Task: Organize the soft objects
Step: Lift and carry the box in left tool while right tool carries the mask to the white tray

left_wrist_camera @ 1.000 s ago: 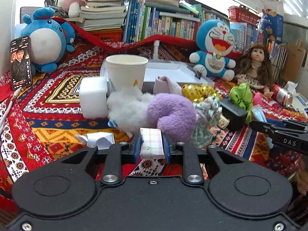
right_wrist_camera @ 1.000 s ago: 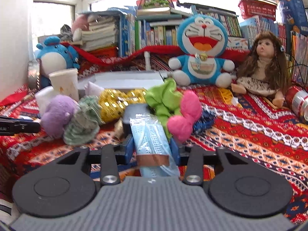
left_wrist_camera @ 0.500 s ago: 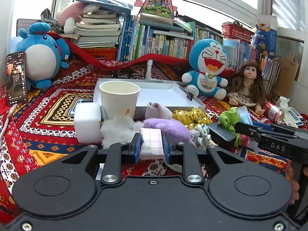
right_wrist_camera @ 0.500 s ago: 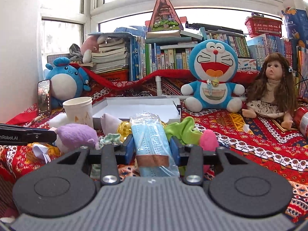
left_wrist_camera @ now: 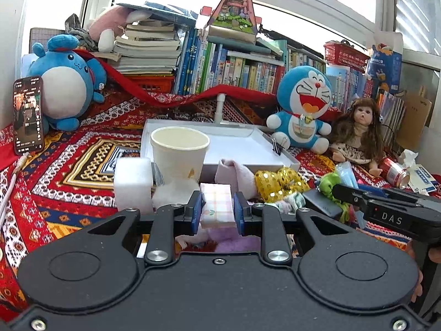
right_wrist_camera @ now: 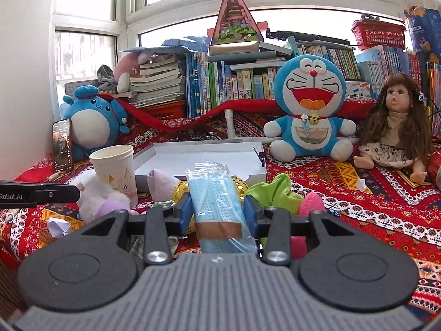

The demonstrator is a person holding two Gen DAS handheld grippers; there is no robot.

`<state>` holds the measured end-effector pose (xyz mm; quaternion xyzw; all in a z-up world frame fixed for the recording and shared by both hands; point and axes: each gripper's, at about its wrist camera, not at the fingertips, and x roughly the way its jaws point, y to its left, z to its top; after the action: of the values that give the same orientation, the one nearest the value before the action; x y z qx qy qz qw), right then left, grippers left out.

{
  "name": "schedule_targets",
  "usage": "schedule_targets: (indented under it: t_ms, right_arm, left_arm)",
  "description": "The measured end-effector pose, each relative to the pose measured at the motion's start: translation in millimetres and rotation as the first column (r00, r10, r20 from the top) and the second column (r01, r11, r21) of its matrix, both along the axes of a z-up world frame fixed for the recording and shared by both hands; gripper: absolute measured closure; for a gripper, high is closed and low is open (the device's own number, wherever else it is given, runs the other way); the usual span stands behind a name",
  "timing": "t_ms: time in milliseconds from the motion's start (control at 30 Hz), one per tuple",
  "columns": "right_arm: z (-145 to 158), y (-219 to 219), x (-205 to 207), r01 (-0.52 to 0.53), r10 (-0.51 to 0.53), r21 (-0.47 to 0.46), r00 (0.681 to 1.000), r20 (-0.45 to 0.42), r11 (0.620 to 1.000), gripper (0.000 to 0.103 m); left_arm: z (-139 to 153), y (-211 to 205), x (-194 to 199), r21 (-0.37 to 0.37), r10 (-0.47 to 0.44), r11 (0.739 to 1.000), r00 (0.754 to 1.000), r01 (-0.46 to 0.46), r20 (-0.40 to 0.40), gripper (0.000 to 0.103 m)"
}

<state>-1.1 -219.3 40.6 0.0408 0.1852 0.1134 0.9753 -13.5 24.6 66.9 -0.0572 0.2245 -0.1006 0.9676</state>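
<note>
My left gripper [left_wrist_camera: 217,209] is shut on a pink plaid tissue pack [left_wrist_camera: 216,205], held above a heap of soft things. My right gripper [right_wrist_camera: 217,212] is shut on a bagged pack of blue face masks [right_wrist_camera: 216,198]. A white tray [left_wrist_camera: 284,154] lies just behind the heap and also shows in the right wrist view [right_wrist_camera: 257,175]. The heap holds a purple plush [right_wrist_camera: 109,209], white fluff [left_wrist_camera: 176,191], a gold sequin scrunchie [left_wrist_camera: 278,183], a green cloth [right_wrist_camera: 275,191] and a pink piece [right_wrist_camera: 311,205].
A paper cup [left_wrist_camera: 179,154] and a white foam block [left_wrist_camera: 133,183] stand before the tray's left end. A Doraemon plush [right_wrist_camera: 310,107], a doll [right_wrist_camera: 394,127], a blue plush [left_wrist_camera: 63,88], a phone [left_wrist_camera: 27,115] and a wall of books [left_wrist_camera: 248,69] ring the patterned cloth.
Both grippers have risen and tilted up with their loads still held. The heap has dropped lower in both views and the tray and windows have come into sight.
</note>
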Motion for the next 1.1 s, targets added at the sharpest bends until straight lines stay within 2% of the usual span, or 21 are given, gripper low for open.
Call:
schedule_targets:
  t_ms: [233, 367, 533, 800, 1000, 1100]
  right_arm:
    - [14.7, -2.0, 17.2, 0.022, -0.022, 0.028, 1.000, -0.021, 0.999, 0.057]
    - [27.3, -5.9, 37.4, 0.021, -0.017, 0.083, 0.999, -0.049, 0.996, 0.057]
    - [42.8, -7.5, 68.5, 0.007, 0.004, 0.137, 0.997, -0.083, 0.991, 0.057]
    - [59.9, -4.9, 126.5, 0.008, 0.021, 0.194, 0.989, -0.149, 0.981, 0.057]
    - [53.8, 8.5, 169.9, 0.023, 0.020, 0.190, 0.974, -0.224, 0.981, 0.057]
    - [44.6, 13.5, 190.0, 0.039, 0.019, 0.207, 0.963, -0.270, 0.978, 0.057]
  left_arm:
    - [29.9, 13.5, 21.2, -0.020, 0.008, 1.000, 0.999, -0.007, 0.054, 0.080]
    - [52.0, 28.1, 47.6, -0.057, 0.011, 0.998, 0.998, -0.008, 0.057, 0.080]
    - [76.5, 41.6, 89.7, -0.056, 0.006, 0.998, 0.999, -0.004, 0.048, 0.080]
    - [80.0, 50.9, 164.1, -0.076, -0.004, 0.997, 0.997, -0.002, -0.073, 0.080]
    - [63.9, 56.5, 224.9, -0.099, -0.015, 0.995, 0.978, -0.006, -0.210, 0.080]
    - [54.5, 57.7, 247.3, -0.086, -0.015, 0.996, 0.970, -0.006, -0.242, 0.080]
